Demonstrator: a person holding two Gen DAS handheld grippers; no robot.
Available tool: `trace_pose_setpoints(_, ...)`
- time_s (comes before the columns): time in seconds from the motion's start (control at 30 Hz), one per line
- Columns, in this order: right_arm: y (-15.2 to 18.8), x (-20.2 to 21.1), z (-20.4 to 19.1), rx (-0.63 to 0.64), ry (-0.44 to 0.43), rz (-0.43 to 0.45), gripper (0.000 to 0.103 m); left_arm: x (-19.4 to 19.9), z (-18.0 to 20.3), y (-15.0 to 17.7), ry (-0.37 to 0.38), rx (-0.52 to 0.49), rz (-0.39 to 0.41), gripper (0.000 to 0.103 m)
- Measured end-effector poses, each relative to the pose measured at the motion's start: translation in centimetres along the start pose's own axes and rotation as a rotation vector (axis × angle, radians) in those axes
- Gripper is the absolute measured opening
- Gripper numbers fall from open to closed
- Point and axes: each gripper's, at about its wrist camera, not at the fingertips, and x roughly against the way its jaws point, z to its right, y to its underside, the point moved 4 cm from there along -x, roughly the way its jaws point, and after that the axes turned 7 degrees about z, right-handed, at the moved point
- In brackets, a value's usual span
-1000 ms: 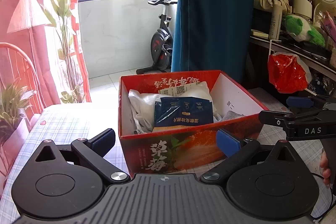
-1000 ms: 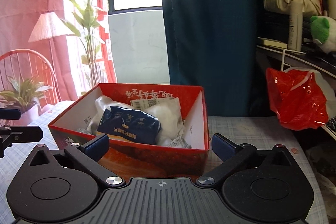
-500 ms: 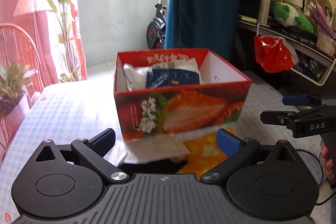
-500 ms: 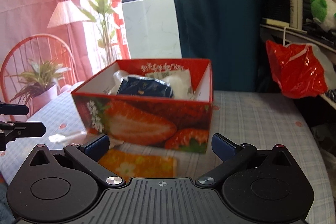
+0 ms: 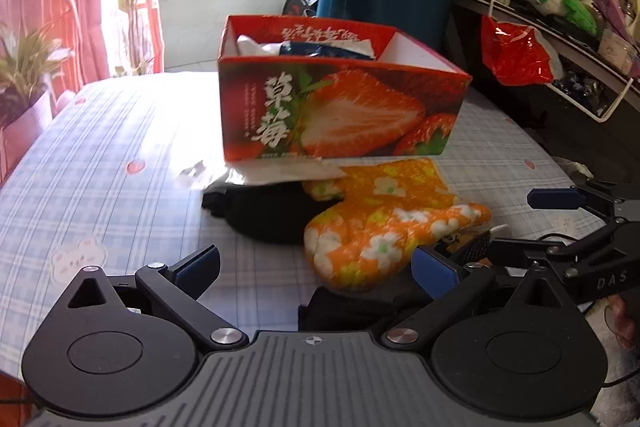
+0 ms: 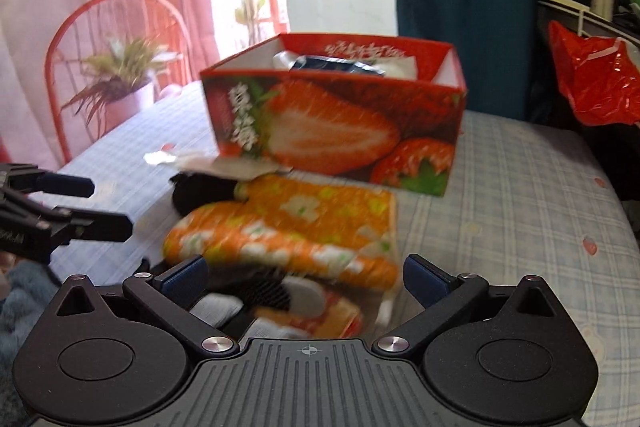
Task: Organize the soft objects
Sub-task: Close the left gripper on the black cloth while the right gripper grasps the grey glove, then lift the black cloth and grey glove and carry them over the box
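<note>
A: Start at the claws. What have they got?

B: Nothing. The left gripper (image 5: 316, 265) has its blue-padded jaws spread wide with only checked tablecloth (image 5: 120, 155) between them. The right gripper (image 6: 306, 277) is spread just as wide, hanging over the near end of the pile, touching none of it as far as I can see.

A: And the soft things?

B: The orange floral oven mitt (image 5: 384, 223) lies flat on the cloth in front of both claws, near the right one. A black fabric item (image 5: 264, 211) sits against its left side, partly under a white paper flap (image 5: 280, 173), so its shape is unclear. Another dark piece (image 5: 352, 309) is cut off by the left gripper's body.

A: Anything below the mitt?

B: In the right wrist view, something with black mesh and pale parts (image 6: 280, 297), blurred and half hidden behind the gripper body. I cannot tell what it is.

A: The box?

B: The red strawberry box (image 5: 340, 115) stands upright beyond the mitt, seemingly touching its far edge. Its wall hides most of the contents; only the tops of a white bag (image 5: 250, 43) and a dark blue packet (image 5: 324, 49) show.

A: Farther out?

B: A red plastic bag (image 5: 516, 55) hangs at the shelf to the right. A bit of a hand (image 5: 622, 319) is cropped at the edge.
</note>
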Motion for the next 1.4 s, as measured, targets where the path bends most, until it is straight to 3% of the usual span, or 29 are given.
trace_pose_setpoints(0.37, 2.5, -1.8, -2.7, 0.105, 0.021, -0.088, 0.101, -0.5, -0.6, 2.0, 0.029, 0.054, -0.032, 0.097)
trace_pose_setpoints(0.47, 2.2, -2.7, -1.7, 0.068, 0.045, -0.082, 0.092, -0.7, -0.1, 2.3, 0.057, 0.032, -0.033, 0.087)
trace_pose_setpoints(0.6, 2.2, -4.0, -0.7, 0.019, 0.046, -0.073, 0.089, -1.5, 0.6, 2.8, 0.086, 0.000, -0.050, 0.077)
trace_pose_setpoints(0.77, 2.0, -5.1, 0.0, 0.002, 0.066, -0.060, 0.085, -3.7, 0.4, 3.8, 0.086, 0.015, -0.127, 0.067)
trace_pose_setpoints(0.83, 2.0, -5.5, 0.1, 0.000, 0.073, -0.056, 0.084, -4.6, 0.0, 4.2, 0.101, 0.046, -0.139, 0.054)
trace_pose_setpoints(0.9, 2.1, -5.4, 0.1, 0.002, 0.072, -0.048, 0.083, -4.9, -0.1, 4.4, 0.122, 0.064, -0.138, 0.047)
trace_pose_setpoints(1.3, 2.2, -3.3, -0.7, 0.029, 0.000, 0.017, 0.051, -5.0, 0.3, 4.5, 0.115, 0.044, -0.133, 0.049)
trace_pose_setpoints(1.4, 2.2, -3.2, -1.1, 0.037, -0.012, 0.026, 0.037, -5.0, 0.2, 4.5, 0.120, 0.046, -0.130, 0.047)
